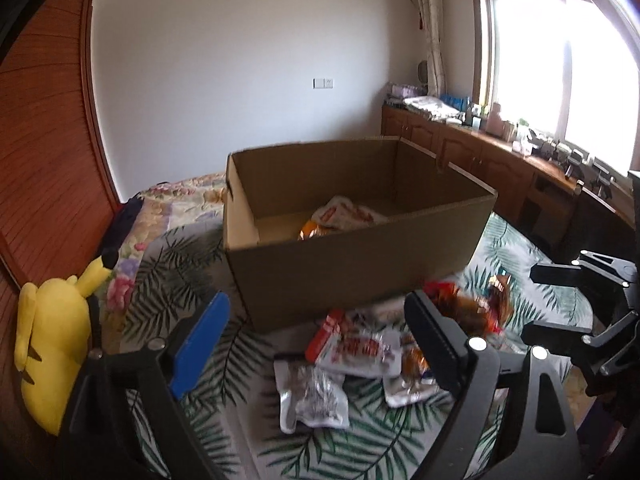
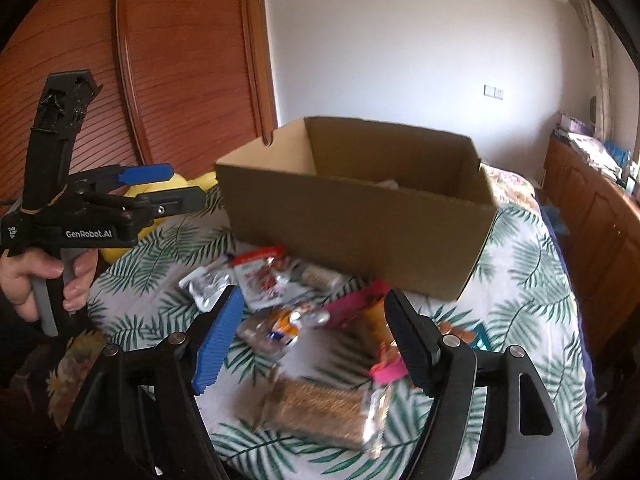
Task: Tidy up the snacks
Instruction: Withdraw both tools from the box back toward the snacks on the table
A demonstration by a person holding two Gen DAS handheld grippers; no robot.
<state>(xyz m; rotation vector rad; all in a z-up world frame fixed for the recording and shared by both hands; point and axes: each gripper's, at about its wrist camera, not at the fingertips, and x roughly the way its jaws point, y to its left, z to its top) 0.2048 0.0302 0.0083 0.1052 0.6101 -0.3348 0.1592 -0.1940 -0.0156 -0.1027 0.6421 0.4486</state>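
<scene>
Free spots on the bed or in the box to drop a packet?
Box interior: bare floor left of its two packets. Leaf-print sheet is bare between the yellow plush and the box. Crowded: snack pile in front of the box.

Black left gripper (image 2: 184, 184) marked "GenRobot.AI", one blue-padded, one black fingers (image 2: 146, 173).

Yellow plush toy (image 1: 52, 344) lies at the edge of the bed (image 1: 184, 264), against the wooden wardrobe (image 1: 44, 128). Bright window (image 1: 560, 60) above a cluttered wooden cabinet (image 1: 472, 148); white wall (image 1: 240, 60) has a switch plate (image 1: 323, 83).
</scene>
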